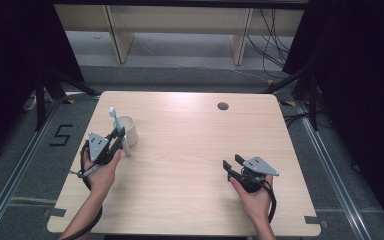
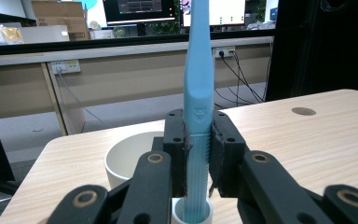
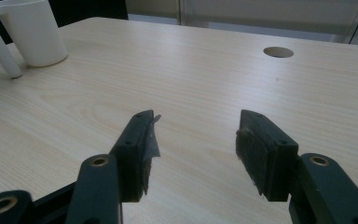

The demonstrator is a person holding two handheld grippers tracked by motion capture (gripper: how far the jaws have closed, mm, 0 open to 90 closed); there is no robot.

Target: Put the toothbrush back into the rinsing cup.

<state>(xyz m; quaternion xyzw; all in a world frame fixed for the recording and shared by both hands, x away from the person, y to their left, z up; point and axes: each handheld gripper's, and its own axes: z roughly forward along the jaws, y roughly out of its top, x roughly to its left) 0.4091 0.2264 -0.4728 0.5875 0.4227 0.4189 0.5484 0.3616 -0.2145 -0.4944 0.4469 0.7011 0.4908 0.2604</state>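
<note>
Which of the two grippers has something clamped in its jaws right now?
The left gripper, beside the white cup: its jaws pinch the blue toothbrush upright. The right gripper stands open over bare table.

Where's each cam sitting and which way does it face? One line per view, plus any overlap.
High view: above the person's side, looking forward and down on the table; both forearms, the left hand-held gripper and the right hand-held gripper show.
Left gripper view: rides the left hand-held gripper, looking across the table; jaws clamp an upright blue toothbrush, white cup behind.
Right gripper view: rides the right hand-held gripper, low over the table; jaws apart, holding nothing.
Shared: all three show the cup and the round table hole.
</note>
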